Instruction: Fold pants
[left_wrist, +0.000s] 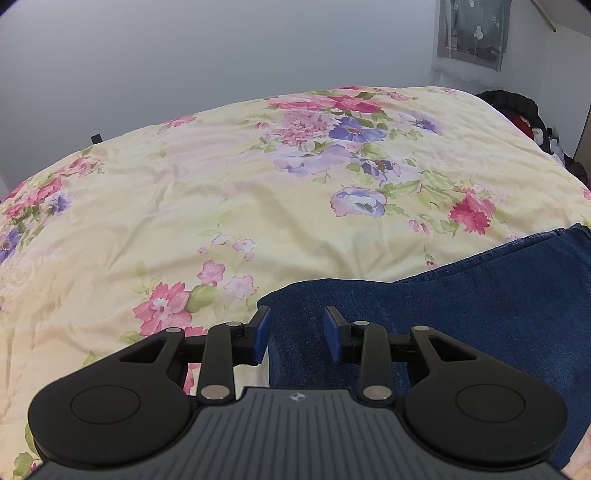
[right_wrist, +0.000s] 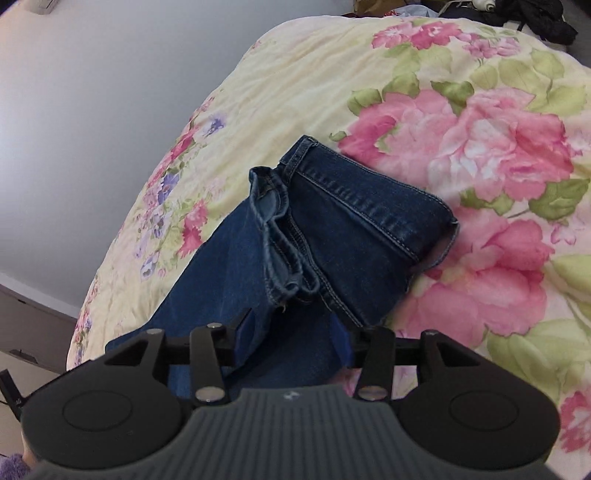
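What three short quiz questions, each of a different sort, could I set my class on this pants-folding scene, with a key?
1. True or false: the jeans lie on a plain white sheet.
2. Multiple choice: the left gripper has its jaws A) clamped on a hem, B) apart with denim behind them, C) out of view.
3. Fill in: the leg hems lie folded up against the ______ end of the jeans.

Key:
1. False: they lie on a floral bedspread.
2. B
3. waistband. The right gripper hovers open over the denim nearby.
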